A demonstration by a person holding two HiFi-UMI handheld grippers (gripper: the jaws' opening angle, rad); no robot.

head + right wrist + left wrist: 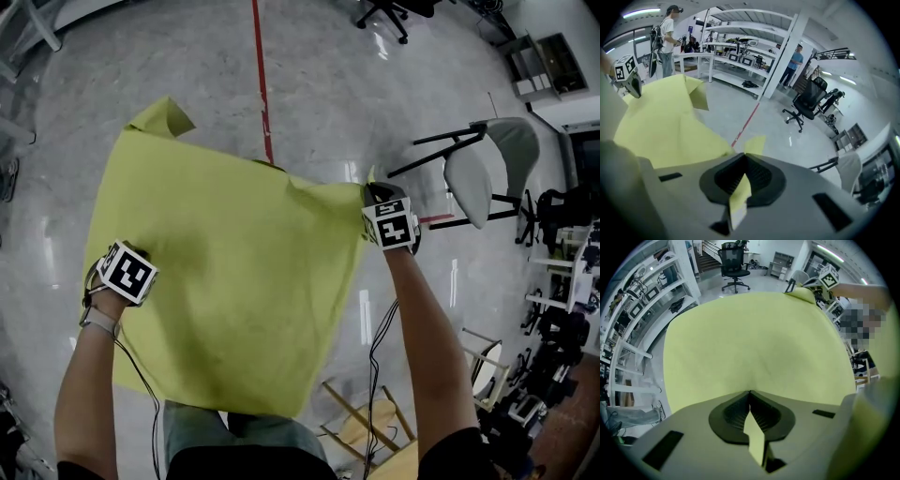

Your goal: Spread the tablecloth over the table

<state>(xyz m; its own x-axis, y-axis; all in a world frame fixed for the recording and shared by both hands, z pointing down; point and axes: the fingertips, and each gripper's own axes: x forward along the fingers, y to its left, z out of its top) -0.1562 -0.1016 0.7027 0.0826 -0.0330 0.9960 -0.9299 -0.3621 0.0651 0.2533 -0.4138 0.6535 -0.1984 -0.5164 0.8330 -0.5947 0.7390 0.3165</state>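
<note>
The thin yellow-green tablecloth (234, 281) hangs smooth and roughly square. The left gripper (750, 398) pinches its nine o'clock edge, and the right gripper (744, 161) pinches its two o'clock corner.

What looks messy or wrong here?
On the yellow tablecloth, the far left corner is folded over, not flat. The left gripper and right gripper each pinch an edge.

Left gripper (127, 272) and right gripper (380, 200) clamped shut, held wide apart.
</note>
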